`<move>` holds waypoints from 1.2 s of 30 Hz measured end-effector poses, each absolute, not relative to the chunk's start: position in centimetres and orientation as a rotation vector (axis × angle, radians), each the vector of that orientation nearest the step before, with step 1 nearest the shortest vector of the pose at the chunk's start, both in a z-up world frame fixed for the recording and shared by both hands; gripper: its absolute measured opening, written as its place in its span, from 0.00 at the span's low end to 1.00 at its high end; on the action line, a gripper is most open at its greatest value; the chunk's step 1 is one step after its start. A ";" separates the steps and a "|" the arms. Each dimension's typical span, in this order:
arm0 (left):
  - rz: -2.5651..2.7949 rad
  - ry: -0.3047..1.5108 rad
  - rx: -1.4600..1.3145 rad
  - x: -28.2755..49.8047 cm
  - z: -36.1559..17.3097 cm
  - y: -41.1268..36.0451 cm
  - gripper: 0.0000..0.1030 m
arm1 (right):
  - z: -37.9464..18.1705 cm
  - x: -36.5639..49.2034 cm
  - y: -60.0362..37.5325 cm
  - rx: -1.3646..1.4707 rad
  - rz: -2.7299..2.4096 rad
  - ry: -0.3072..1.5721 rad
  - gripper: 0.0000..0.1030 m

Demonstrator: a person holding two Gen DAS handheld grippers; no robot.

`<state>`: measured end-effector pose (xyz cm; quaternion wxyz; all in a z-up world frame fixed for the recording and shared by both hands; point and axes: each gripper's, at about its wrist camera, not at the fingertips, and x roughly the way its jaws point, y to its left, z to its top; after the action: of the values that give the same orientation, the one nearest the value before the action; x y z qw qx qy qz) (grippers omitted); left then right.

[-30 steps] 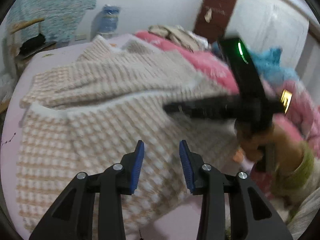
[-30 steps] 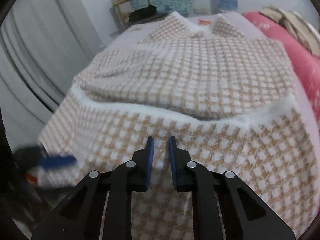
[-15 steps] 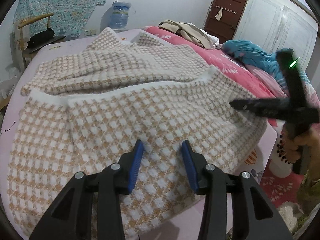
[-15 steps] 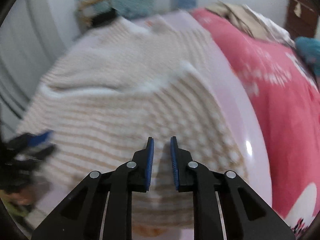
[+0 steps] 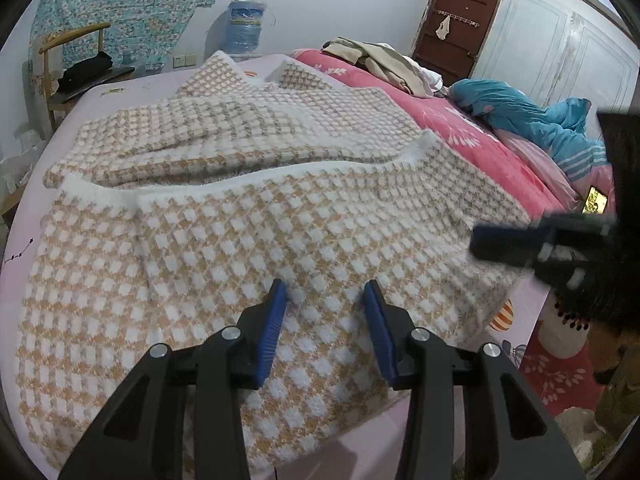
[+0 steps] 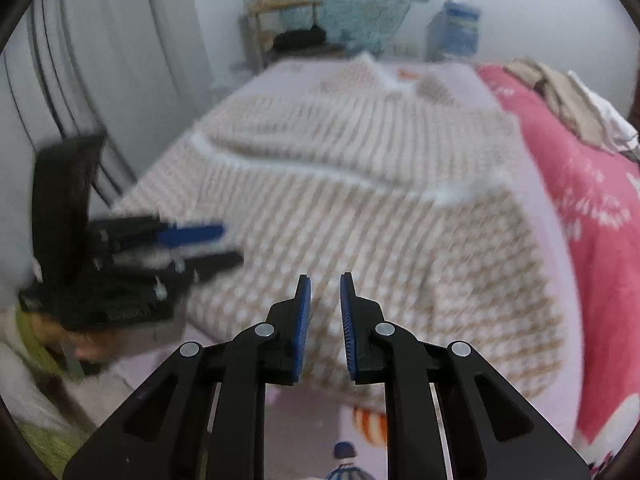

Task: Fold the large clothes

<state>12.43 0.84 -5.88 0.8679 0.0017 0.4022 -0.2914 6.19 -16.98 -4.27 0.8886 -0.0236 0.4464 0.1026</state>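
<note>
A large beige-and-white checked knit garment (image 5: 240, 240) lies spread on a lilac bed sheet (image 5: 24, 248), its near part folded over with a white trimmed edge. It also shows, blurred, in the right wrist view (image 6: 360, 208). My left gripper (image 5: 326, 292) is open and empty just above the garment's near hem. My right gripper (image 6: 325, 284) is open with a narrow gap, empty, above the near right corner of the garment. It appears at the right of the left wrist view (image 5: 532, 240). The left gripper appears at the left of the right wrist view (image 6: 192, 248).
A pink quilt (image 5: 460, 120) with beige clothes (image 5: 380, 60) and a blue blanket (image 5: 532, 120) lies to the right. A water jug (image 5: 244, 24), a wooden chair (image 5: 72, 64), a brown door (image 5: 460, 24) and white wardrobes (image 5: 560, 40) stand at the back.
My right gripper swung out to the right and has come back to the garment's near right corner. My left gripper stayed open over the near hem, hardly moving.
</note>
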 end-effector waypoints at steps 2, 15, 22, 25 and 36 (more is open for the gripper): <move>-0.613 0.841 0.003 12.4 -5.8 0.9 0.39 | -7.2 7.0 -17.3 -0.045 0.177 1.017 0.15; -0.655 0.827 0.141 8.3 -6.9 0.3 0.39 | -7.4 7.1 -18.5 0.063 0.194 1.011 0.16; -0.626 0.813 0.114 7.9 -6.1 1.5 0.39 | -7.3 6.4 -18.8 0.071 0.195 1.005 0.16; -0.590 0.880 0.088 8.9 -8.4 2.3 0.41 | -7.3 6.4 -18.7 0.073 0.197 1.004 0.16; -0.539 0.883 -0.018 9.2 -8.6 6.4 0.41 | -7.3 6.4 -18.7 0.082 0.201 1.006 0.16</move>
<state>9.22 6.35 -8.61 0.8692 -0.0084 0.4219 -0.2578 6.44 -18.72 -7.31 0.8705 0.0394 0.4810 0.0962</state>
